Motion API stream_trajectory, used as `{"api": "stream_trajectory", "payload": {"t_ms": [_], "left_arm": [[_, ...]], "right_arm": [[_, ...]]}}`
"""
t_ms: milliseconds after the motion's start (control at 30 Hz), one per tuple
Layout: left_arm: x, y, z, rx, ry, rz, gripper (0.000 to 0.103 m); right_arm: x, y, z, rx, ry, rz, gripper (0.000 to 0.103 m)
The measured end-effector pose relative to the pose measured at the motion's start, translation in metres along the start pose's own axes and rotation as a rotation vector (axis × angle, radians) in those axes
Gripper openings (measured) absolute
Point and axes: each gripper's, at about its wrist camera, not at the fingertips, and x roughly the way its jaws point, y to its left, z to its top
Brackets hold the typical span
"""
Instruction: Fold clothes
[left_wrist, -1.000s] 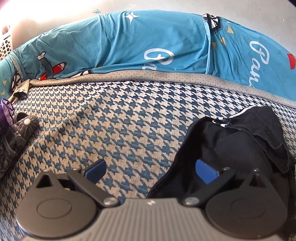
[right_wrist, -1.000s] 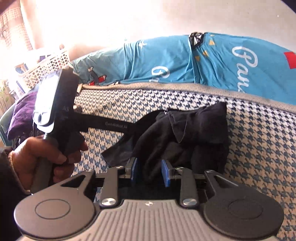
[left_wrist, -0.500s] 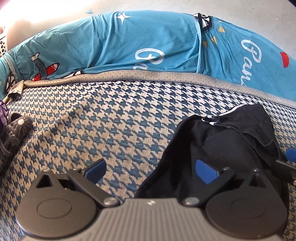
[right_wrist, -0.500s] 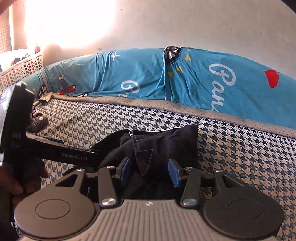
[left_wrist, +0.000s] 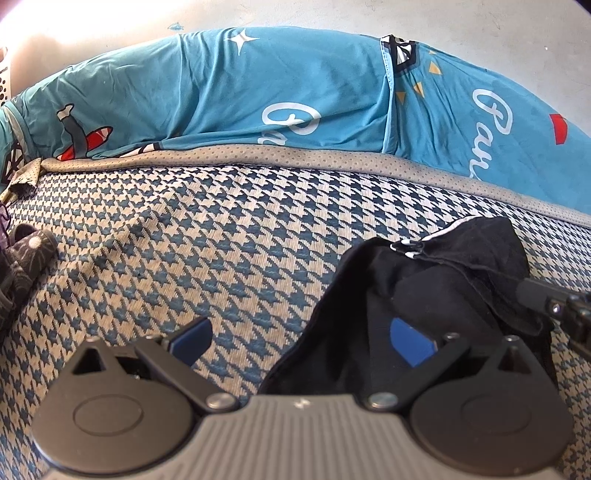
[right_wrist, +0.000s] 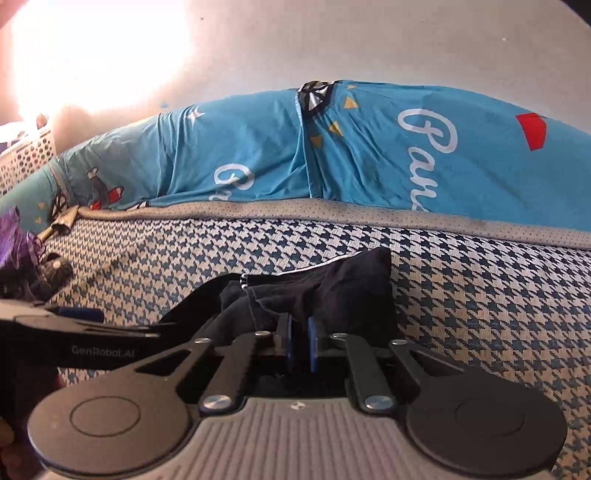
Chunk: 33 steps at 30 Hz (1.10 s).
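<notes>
A crumpled black garment (right_wrist: 325, 291) lies bunched on the blue-and-white houndstooth cover (right_wrist: 480, 306), near the lower middle of both wrist views; a thin white trim (left_wrist: 439, 230) shows along its upper edge.

Right gripper (right_wrist: 300, 341): its jaws have just been closing and now stand nearly together, the blue pads (right_wrist: 312, 343) pinching a fold at the near edge of the black garment. The cloth rises in a small peak directly above the pads. In the left wrist view, the dark tip of this gripper (left_wrist: 554, 302) enters from the right edge and meets the garment's right side.

Left gripper (left_wrist: 303, 341): its jaws stand wide apart. The left blue pad (left_wrist: 194, 338) hangs over bare houndstooth cover; the right blue pad (left_wrist: 410, 345) sits against the black garment, whose left edge lies between the two fingers. Neither pad presses cloth. In the right wrist view this gripper (right_wrist: 74, 325) reaches in from the left, its fingers level with the garment's left edge.

Surroundings: a grey dotted border (left_wrist: 295, 158) runs behind the houndstooth cover, and beyond it lies turquoise printed bedding (left_wrist: 295, 92) with white script. At far left sit a dark patterned roll (left_wrist: 29, 251), purple cloth (right_wrist: 14, 243) and a white perforated basket (right_wrist: 26, 158); a plain wall (right_wrist: 369, 40) closes the background.
</notes>
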Motion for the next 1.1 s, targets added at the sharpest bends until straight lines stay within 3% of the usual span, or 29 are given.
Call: {"api": "stream_trajectory", "payload": {"t_ms": [200, 333, 600, 733, 833, 967, 1100], "left_arm": [[0.000, -0.005, -0.001, 0.021, -0.003, -0.005, 0.103], [0.000, -0.006, -0.001, 0.031, 0.000, -0.001, 0.103], [0.001, -0.008, -0.001, 0.035, -0.001, 0.001, 0.103], [0.003, -0.009, -0.003, 0.045, 0.002, 0.003, 0.103], [0.005, -0.011, -0.005, 0.047, 0.004, 0.002, 0.103], [0.004, -0.016, -0.006, 0.049, -0.001, -0.007, 0.103], [0.001, -0.019, -0.003, 0.032, -0.025, -0.037, 0.103]], "right_arm": [[-0.021, -0.025, 0.007, 0.093, -0.101, -0.123, 0.004], [-0.038, -0.052, 0.010, 0.163, -0.158, -0.252, 0.004], [-0.065, -0.126, -0.002, 0.364, -0.125, -0.490, 0.004], [-0.076, -0.148, -0.007, 0.397, -0.098, -0.609, 0.003], [-0.082, -0.162, -0.013, 0.463, -0.078, -0.581, 0.005], [-0.080, -0.156, -0.010, 0.454, -0.075, -0.431, 0.010], [-0.067, -0.144, -0.001, 0.451, -0.064, -0.268, 0.032]]}}
